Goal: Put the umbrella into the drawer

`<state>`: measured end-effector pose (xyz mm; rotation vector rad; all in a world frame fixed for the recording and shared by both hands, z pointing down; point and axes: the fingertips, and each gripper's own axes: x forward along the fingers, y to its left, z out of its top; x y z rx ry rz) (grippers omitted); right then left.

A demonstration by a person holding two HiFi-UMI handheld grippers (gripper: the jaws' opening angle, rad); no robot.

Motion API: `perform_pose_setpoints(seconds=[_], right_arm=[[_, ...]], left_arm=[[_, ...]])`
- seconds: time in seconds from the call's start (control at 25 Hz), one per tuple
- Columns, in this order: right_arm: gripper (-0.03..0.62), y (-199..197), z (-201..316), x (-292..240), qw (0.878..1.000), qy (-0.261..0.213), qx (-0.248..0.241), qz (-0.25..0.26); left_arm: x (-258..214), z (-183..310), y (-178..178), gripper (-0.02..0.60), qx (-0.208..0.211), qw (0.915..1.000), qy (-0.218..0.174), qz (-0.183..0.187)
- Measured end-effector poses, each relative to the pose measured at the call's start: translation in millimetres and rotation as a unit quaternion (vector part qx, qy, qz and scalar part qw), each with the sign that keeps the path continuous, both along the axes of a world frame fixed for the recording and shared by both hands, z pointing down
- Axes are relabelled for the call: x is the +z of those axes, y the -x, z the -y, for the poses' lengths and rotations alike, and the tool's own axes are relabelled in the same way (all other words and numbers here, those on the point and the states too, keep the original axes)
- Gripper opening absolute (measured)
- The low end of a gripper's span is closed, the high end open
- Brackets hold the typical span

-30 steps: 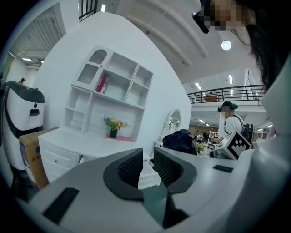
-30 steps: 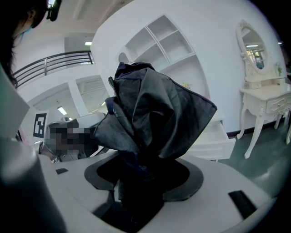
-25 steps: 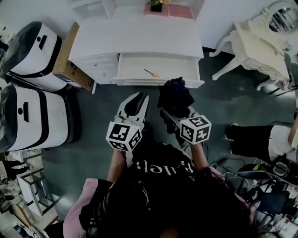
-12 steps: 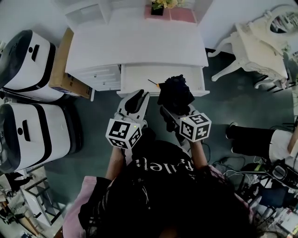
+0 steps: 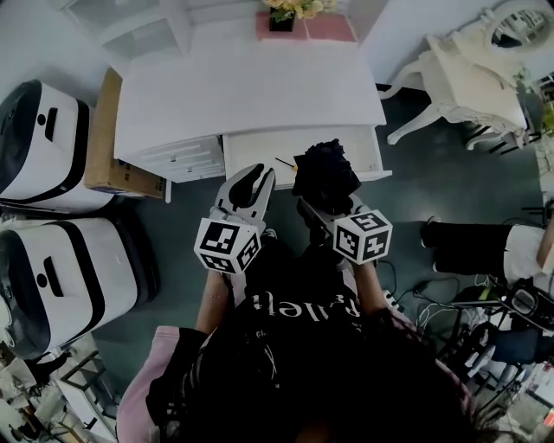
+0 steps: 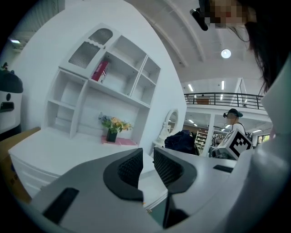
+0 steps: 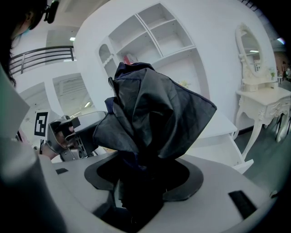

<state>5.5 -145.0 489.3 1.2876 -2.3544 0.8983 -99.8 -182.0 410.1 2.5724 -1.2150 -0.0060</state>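
The right gripper's [image 7: 145, 179] jaws are clamped on the lower stem of the umbrella [image 7: 154, 109], whose dark folded canopy bunches up loosely above them and blocks most of that gripper's own view; gripping it low leaves the bulky cloth end leading, which looks like the end meant to enter the drawer first; the left gripper's [image 6: 146, 166] ribbed pads stand almost together with only a thin slit between them and nothing in it, so I judge it an idle hand held ready to steady things; in the head view both grippers are held out in front of the person's chest, the left gripper [image 5: 251, 183] just beside the right gripper [image 5: 318, 201]; the umbrella [image 5: 326, 171] hangs in the air over the front edge of the open drawer [image 5: 260, 147], not yet resting inside; the drawer is pulled out from under the white desk [image 5: 251, 82], and its pale floor is mostly bare apart from a thin stick with an orange tip [image 5: 285, 163] lying near the front, close to the umbrella, which the cloth may land on or push aside; the carry seems nearly done, with lowering and release left; farther back a small pot of flowers [image 5: 290, 9] sits on the desk against the wall, with white open shelves [image 6: 113, 82] beside it.
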Motion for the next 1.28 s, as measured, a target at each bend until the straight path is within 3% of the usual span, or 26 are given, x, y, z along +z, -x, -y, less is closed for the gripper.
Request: perform_pose_setpoints(seconds=[0.32,0.76,1.0,1.28], right_arm=[[0.275,-16,15,11,1.000,0.016,0.004,-0.008],[0.275,-35,85,44,0.994,0.044,-0.086,-0.046],[0.275,-45,116,75,0.981,0.060,-0.158,-0.098],[0.275,-53,150,118,0.950,0.075,-0.250,-0.170]], left_arm=[[11,5,-12,0.086,0.004,0.9998,0.018,0.000],[19,56,-15,0.086,-0.087,0.9955,0.036,0.003],[20,80,-9,0.086,-0.144,0.9886,0.040,0.015],[27,91,1,0.086,-0.196,0.9791,0.051,0.018]])
